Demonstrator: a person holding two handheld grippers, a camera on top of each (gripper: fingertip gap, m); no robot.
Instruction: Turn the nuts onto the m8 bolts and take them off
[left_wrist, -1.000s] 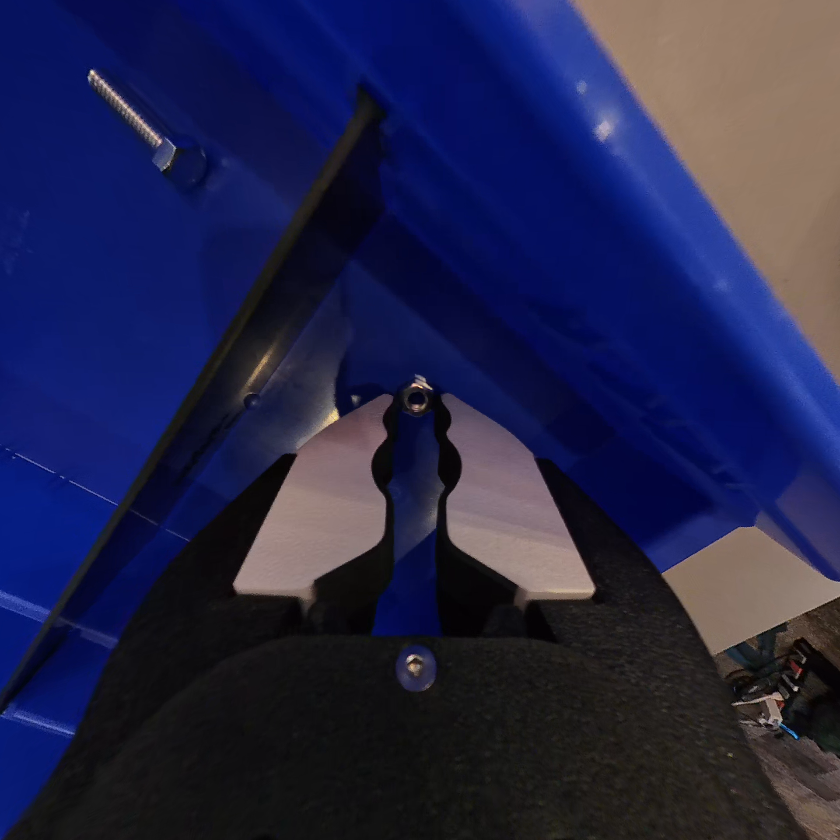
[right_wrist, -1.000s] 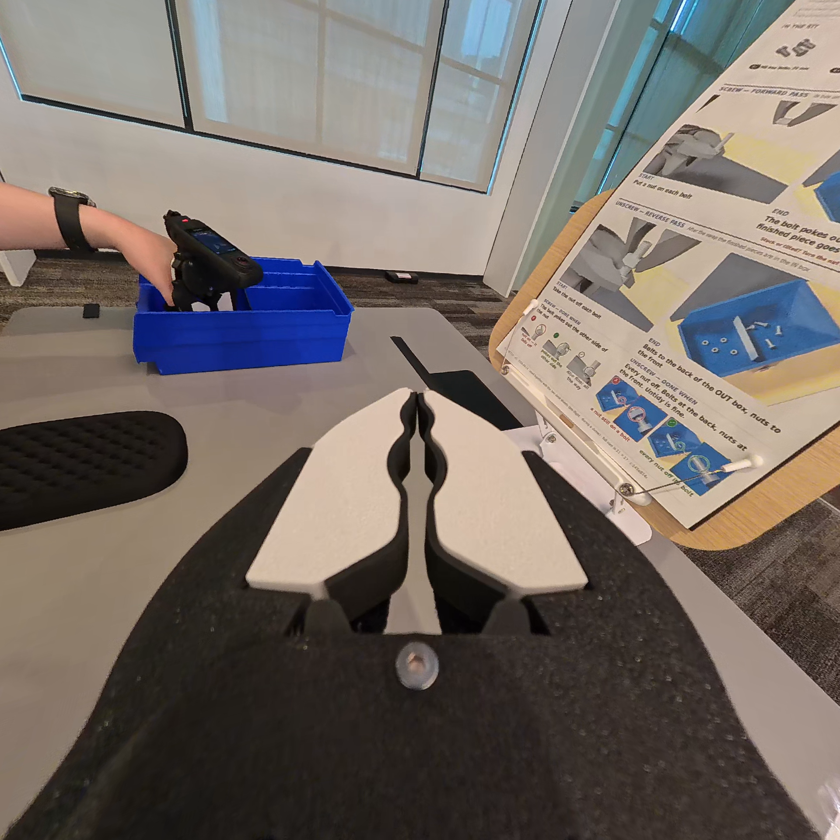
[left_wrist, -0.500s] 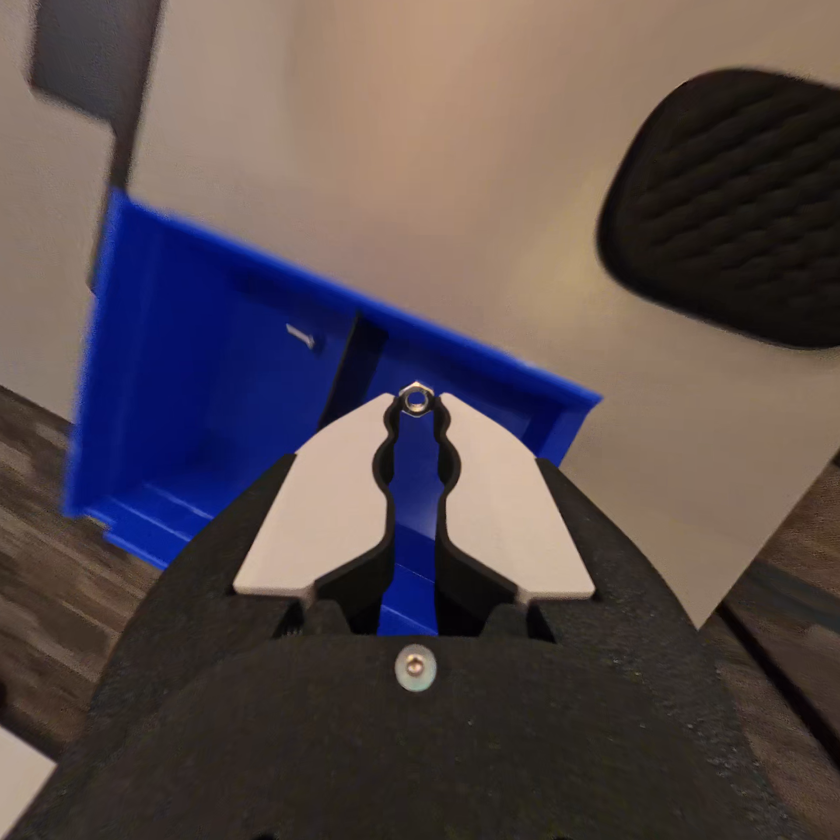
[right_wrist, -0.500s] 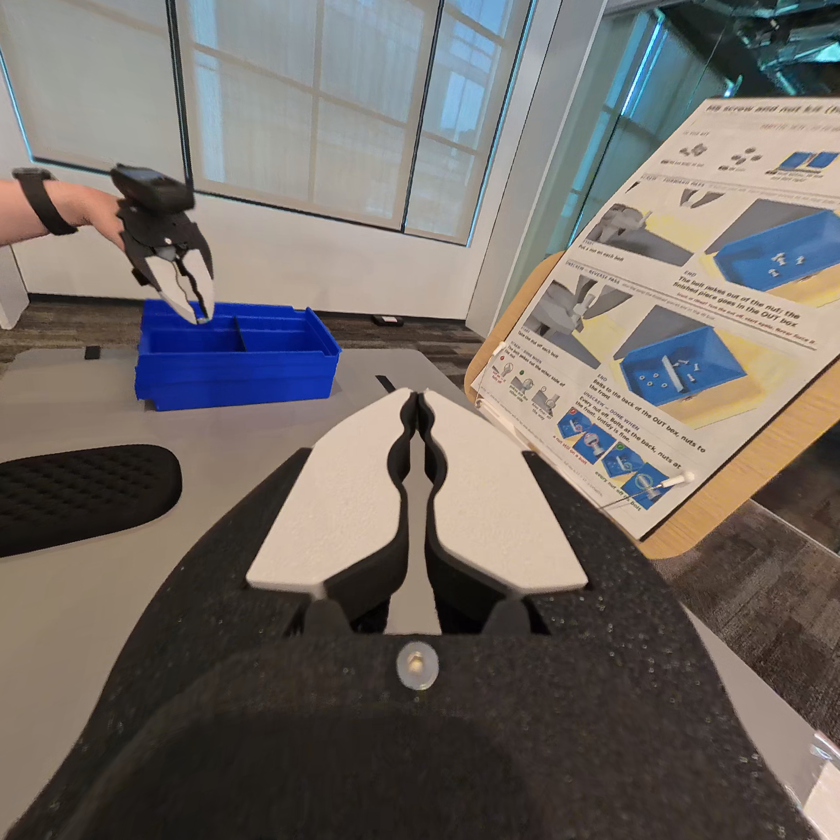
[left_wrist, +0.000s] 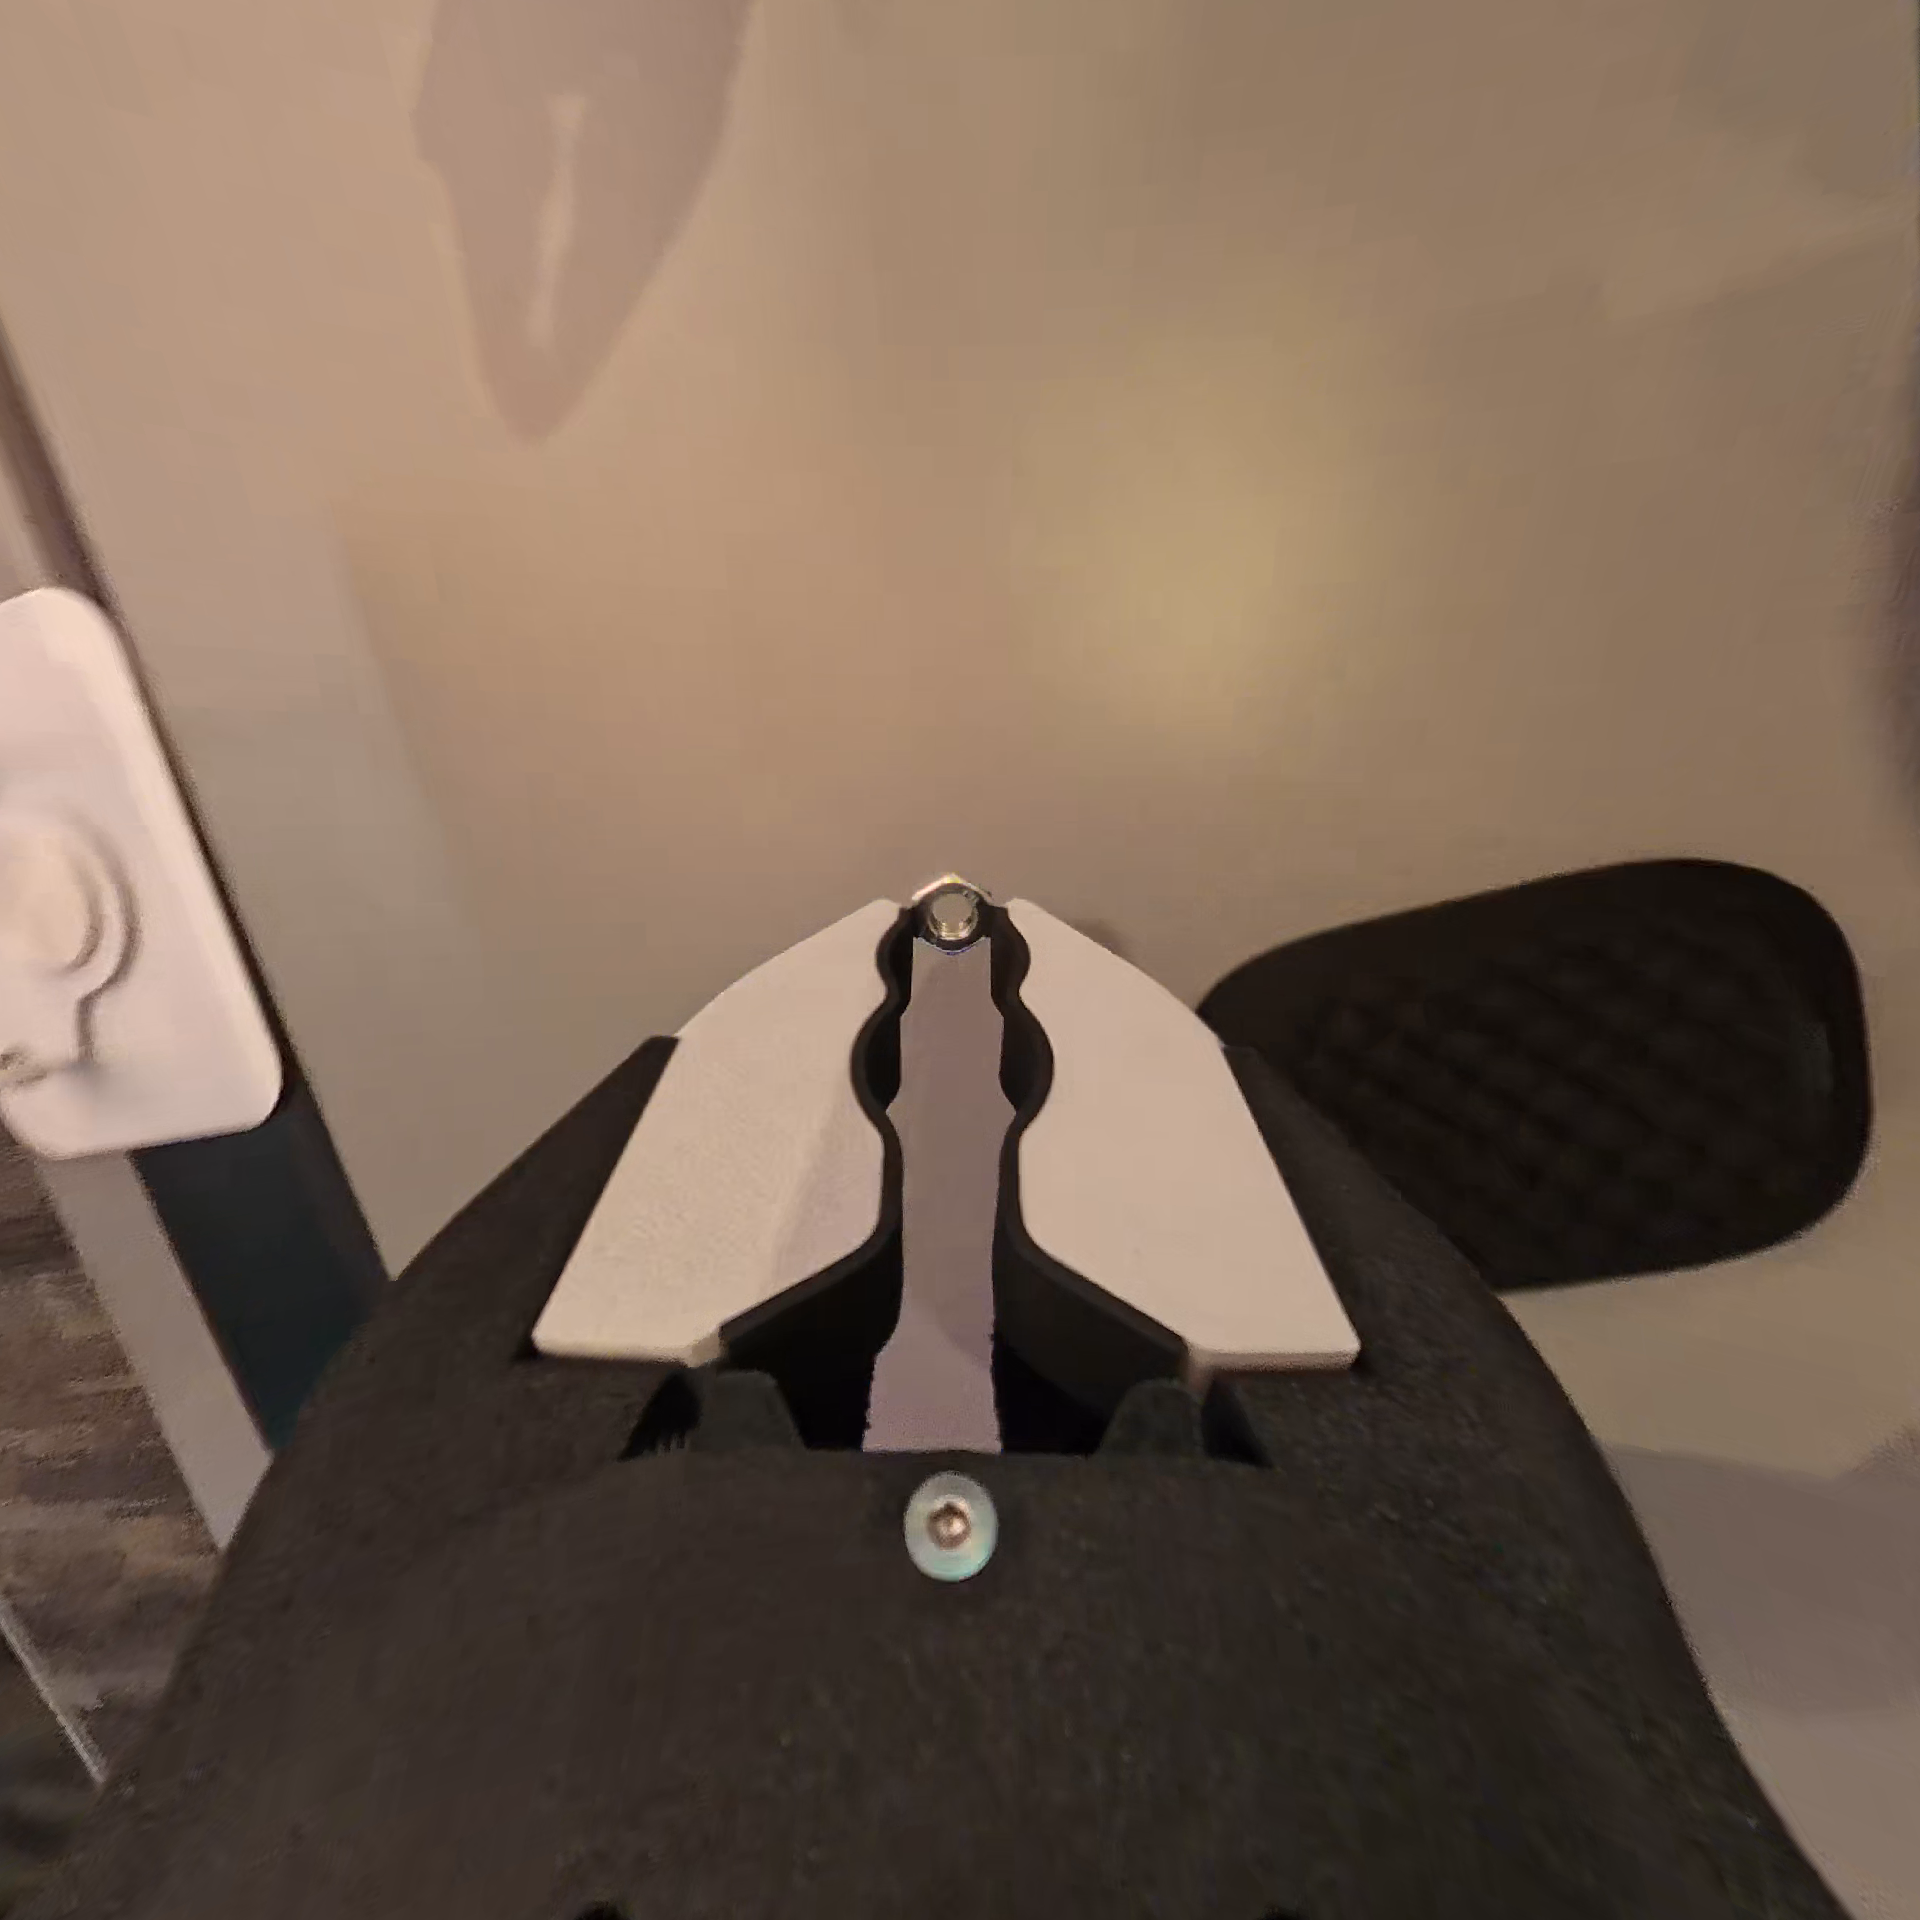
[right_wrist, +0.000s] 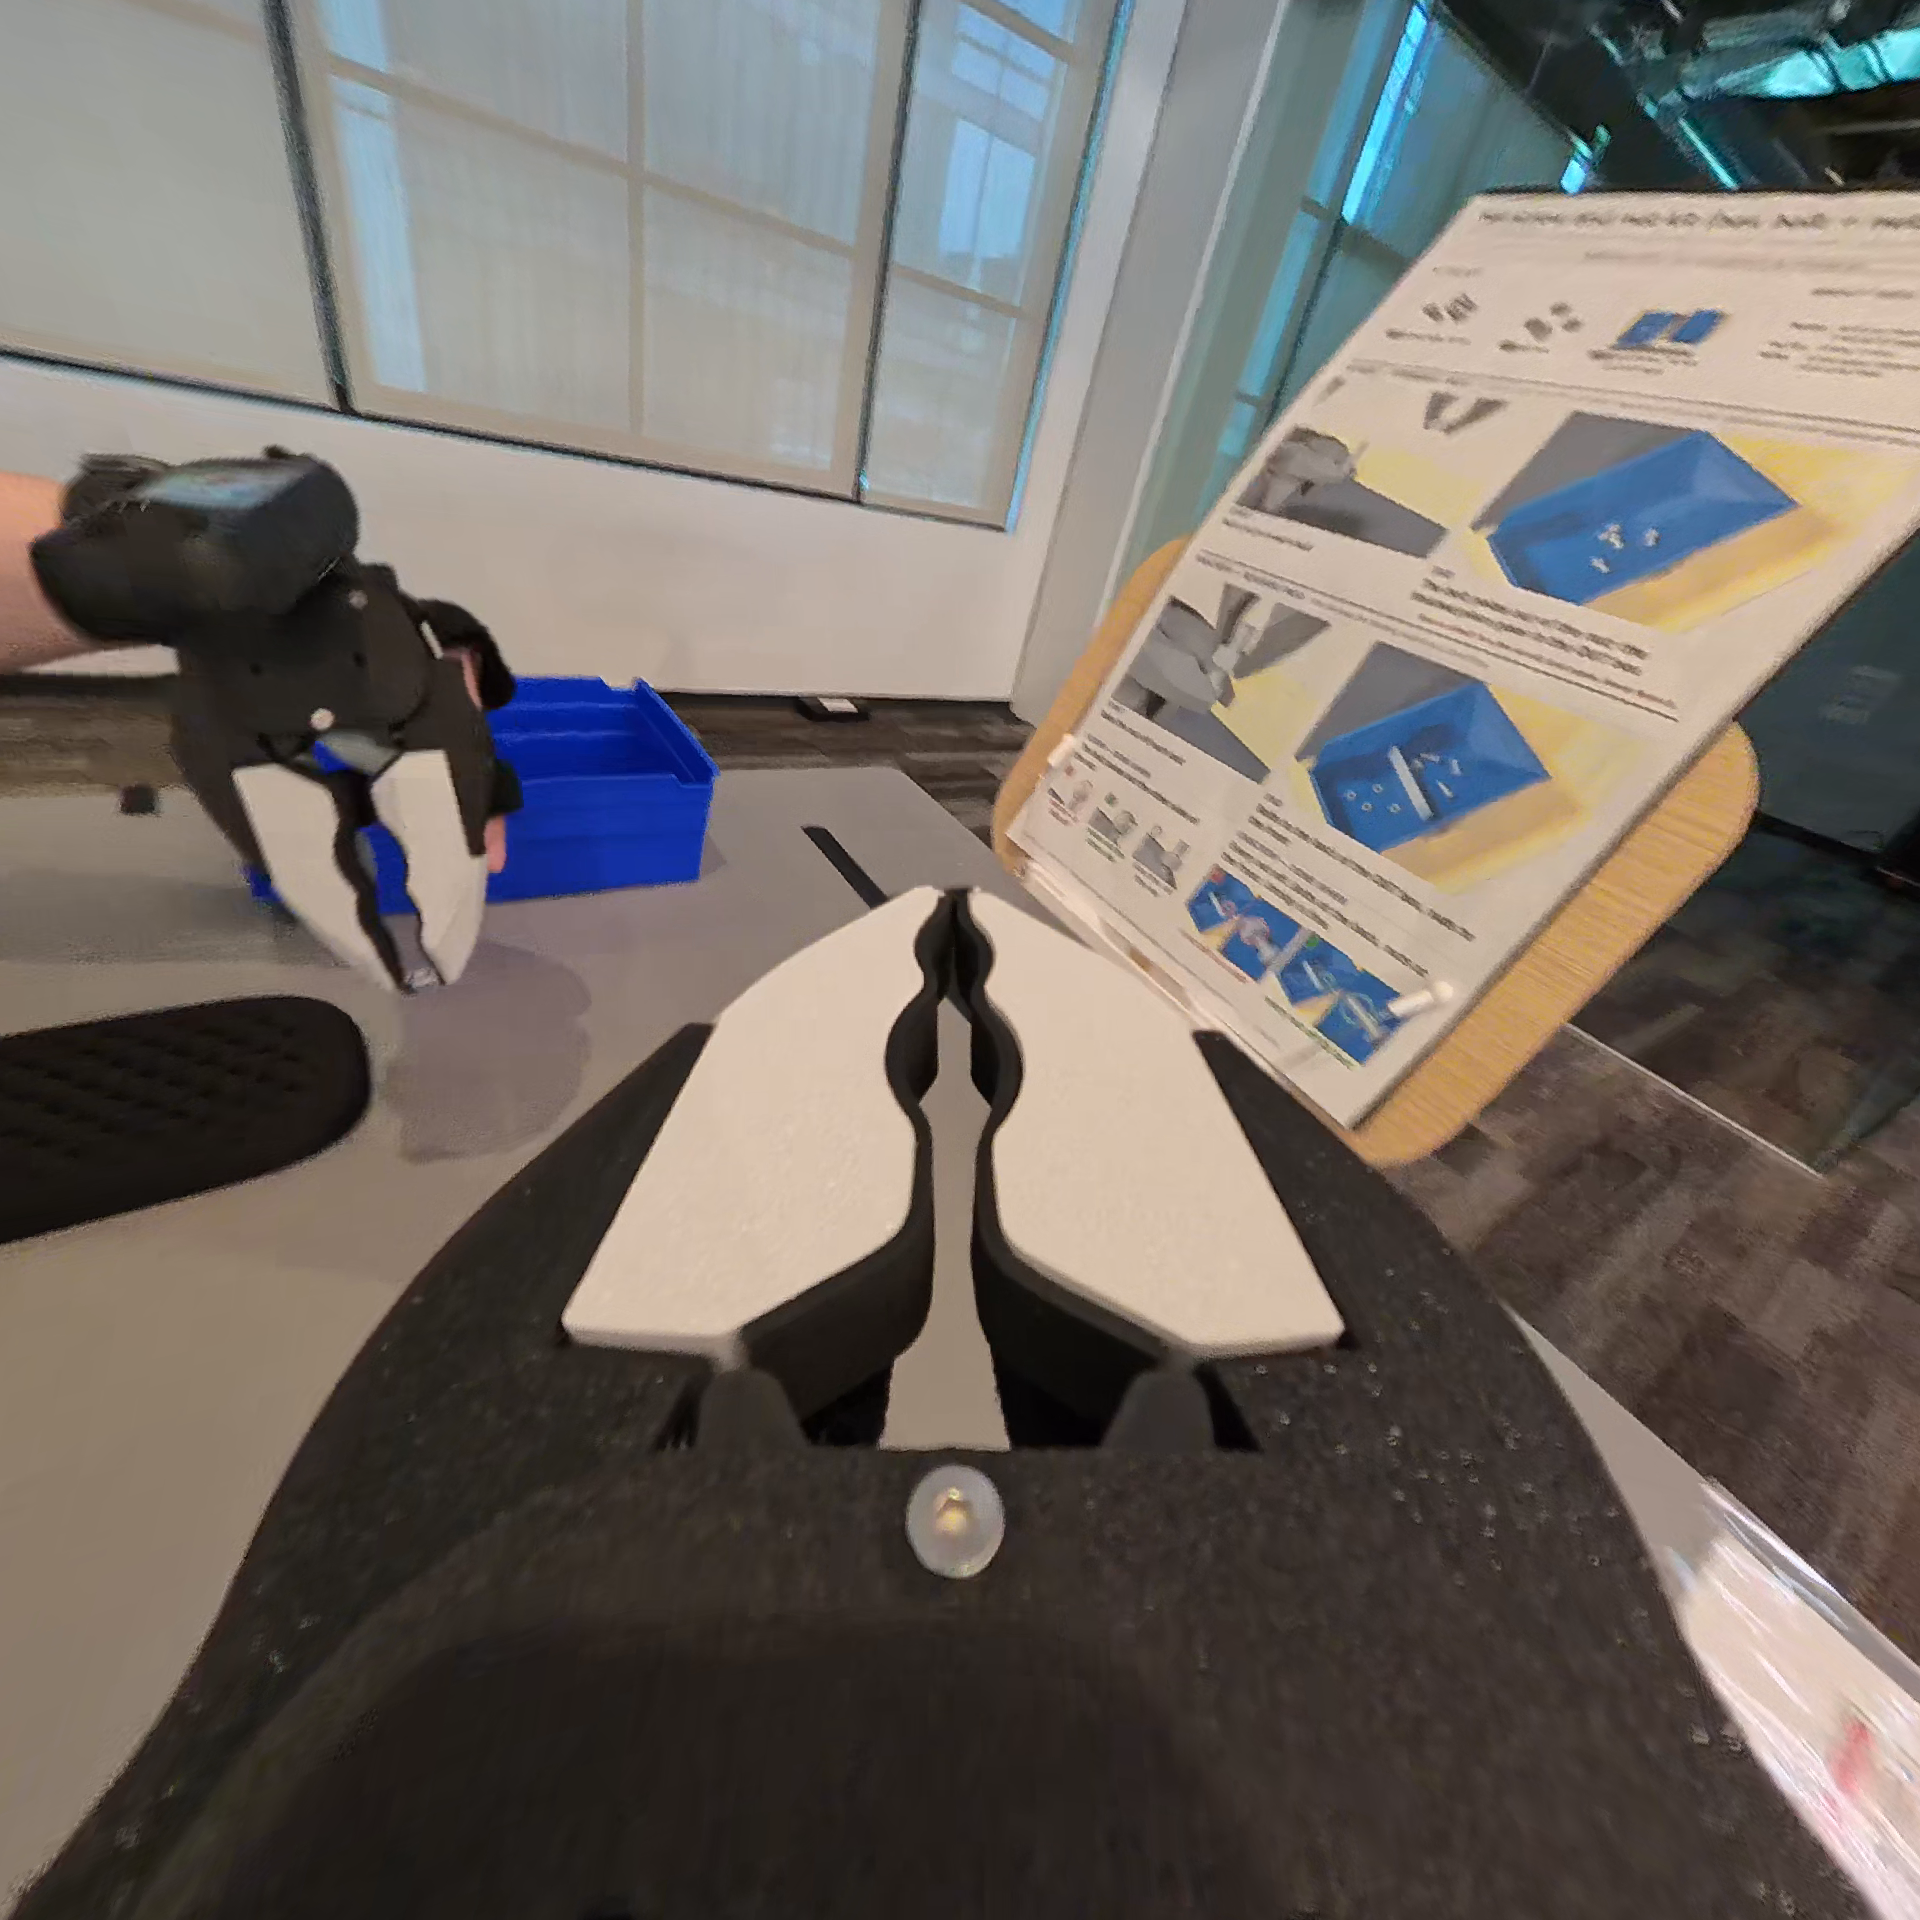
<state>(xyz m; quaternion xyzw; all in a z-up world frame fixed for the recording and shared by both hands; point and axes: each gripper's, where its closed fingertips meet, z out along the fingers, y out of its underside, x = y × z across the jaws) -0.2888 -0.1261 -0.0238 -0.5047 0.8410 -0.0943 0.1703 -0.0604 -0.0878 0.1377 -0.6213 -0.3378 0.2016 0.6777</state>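
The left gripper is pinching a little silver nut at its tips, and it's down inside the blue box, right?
Not quite. The left gripper does pinch the silver nut, but the right wrist view shows it in front of the blue box, over the grey table.

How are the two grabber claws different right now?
The left gripper pinches a small silver nut at its tips; the right gripper is shut on nothing. In the right wrist view, the left gripper points down at the grey table, near the blue bin, while the right gripper points forward. Both have white fingers on black bodies.
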